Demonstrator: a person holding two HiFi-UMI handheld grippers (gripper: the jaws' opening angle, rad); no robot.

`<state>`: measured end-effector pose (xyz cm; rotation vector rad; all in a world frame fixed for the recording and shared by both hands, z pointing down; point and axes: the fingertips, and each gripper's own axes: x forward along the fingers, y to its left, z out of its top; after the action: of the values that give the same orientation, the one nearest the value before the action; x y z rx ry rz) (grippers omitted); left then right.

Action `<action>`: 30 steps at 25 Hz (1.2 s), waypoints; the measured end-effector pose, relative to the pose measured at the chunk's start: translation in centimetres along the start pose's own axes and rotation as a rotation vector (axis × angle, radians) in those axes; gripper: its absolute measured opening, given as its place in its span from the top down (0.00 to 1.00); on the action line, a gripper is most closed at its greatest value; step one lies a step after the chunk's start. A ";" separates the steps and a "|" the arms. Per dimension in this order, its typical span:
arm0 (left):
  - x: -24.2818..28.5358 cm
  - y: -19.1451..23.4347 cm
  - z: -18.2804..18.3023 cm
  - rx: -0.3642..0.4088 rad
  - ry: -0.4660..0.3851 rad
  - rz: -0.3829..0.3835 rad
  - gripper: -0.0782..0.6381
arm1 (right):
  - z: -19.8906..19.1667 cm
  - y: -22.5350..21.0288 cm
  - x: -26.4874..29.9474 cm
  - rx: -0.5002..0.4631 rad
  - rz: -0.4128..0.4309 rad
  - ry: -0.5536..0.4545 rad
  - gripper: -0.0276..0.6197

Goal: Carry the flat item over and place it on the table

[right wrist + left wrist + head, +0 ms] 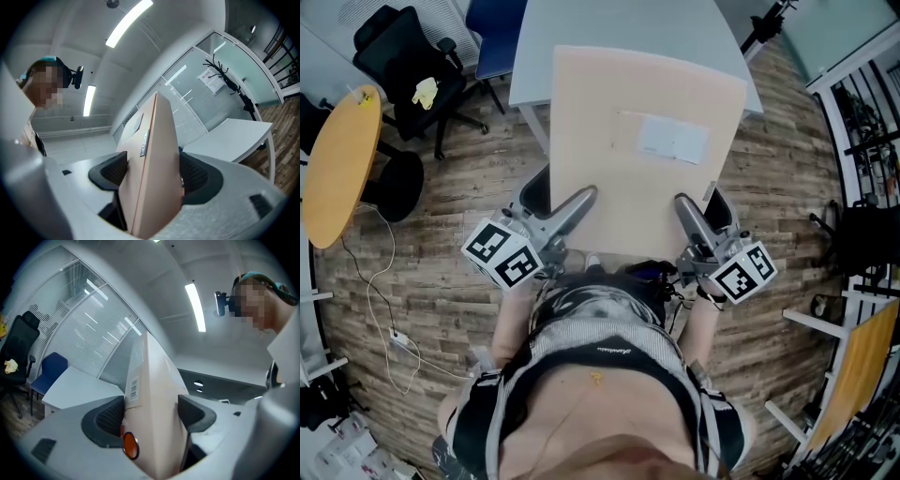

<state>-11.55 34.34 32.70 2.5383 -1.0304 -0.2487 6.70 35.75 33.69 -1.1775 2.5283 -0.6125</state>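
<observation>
A flat beige cardboard box (pixel 642 150) with a white label is held level in front of the person, its far end over the near edge of the white table (pixel 581 37). My left gripper (pixel 581 202) is shut on the box's near left edge, my right gripper (pixel 684 208) on its near right edge. In the left gripper view the flat box (pixel 152 399) stands edge-on between the dark pads (pixel 108 416). Seen from the right gripper view, that box (pixel 152 164) is clamped the same way between the pads (pixel 197 172).
A black office chair (pixel 403 56) and a blue chair (pixel 492 37) stand left of the table. A round orange table (pixel 337 159) is at far left, with a cable on the wooden floor (pixel 422 281). Black racks (pixel 872 131) line the right side.
</observation>
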 end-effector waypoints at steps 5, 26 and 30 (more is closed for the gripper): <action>0.0 0.0 0.0 0.001 -0.003 -0.005 0.40 | 0.1 0.0 -0.1 -0.004 0.002 -0.002 0.45; 0.1 -0.7 0.4 0.010 -0.003 -0.001 0.40 | 0.5 0.2 -0.5 -0.007 0.003 -0.008 0.45; 0.1 -0.3 0.0 0.007 0.006 0.003 0.40 | 0.0 -0.1 -0.3 0.004 0.001 -0.005 0.45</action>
<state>-11.33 34.49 32.56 2.5420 -1.0342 -0.2376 6.92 35.92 33.74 -1.1751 2.5220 -0.6129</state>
